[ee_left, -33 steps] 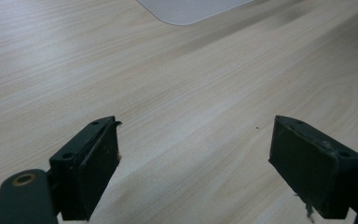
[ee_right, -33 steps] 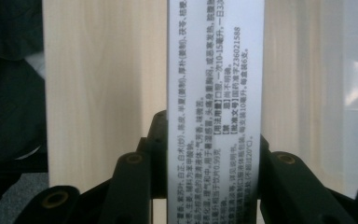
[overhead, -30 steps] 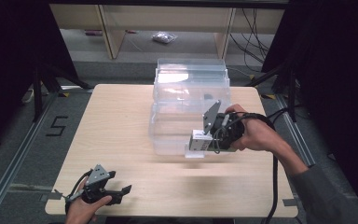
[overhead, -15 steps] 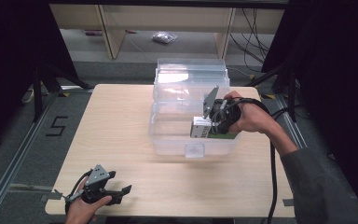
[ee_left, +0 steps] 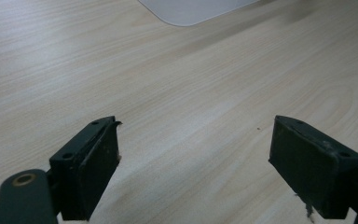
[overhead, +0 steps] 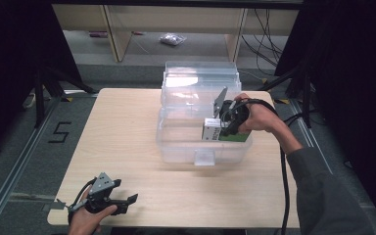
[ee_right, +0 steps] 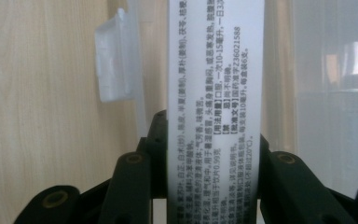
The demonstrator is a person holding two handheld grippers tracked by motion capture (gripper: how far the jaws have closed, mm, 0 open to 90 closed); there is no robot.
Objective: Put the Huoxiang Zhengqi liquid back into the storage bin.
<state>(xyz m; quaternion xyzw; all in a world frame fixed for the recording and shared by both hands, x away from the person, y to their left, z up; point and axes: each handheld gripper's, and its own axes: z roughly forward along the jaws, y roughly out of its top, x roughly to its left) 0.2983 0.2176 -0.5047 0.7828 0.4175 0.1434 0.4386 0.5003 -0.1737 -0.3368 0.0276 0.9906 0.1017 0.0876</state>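
Right of frame centre in the high view, the right gripper (overhead: 223,128) clamps a white-and-green box (overhead: 214,131) inside the clear bin (overhead: 176,139), apparently to set it down there, while the left gripper (overhead: 127,201) rests open at lower left.

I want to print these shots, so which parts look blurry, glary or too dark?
High view: black surroundings frame the lit table, and glare whitens the clear bin's raised lid. Right gripper view: the box is overexposed yet its print is readable; the latch beside it is soft. Left gripper view: the black fingers up close are slightly soft, while the wood grain is sharper.
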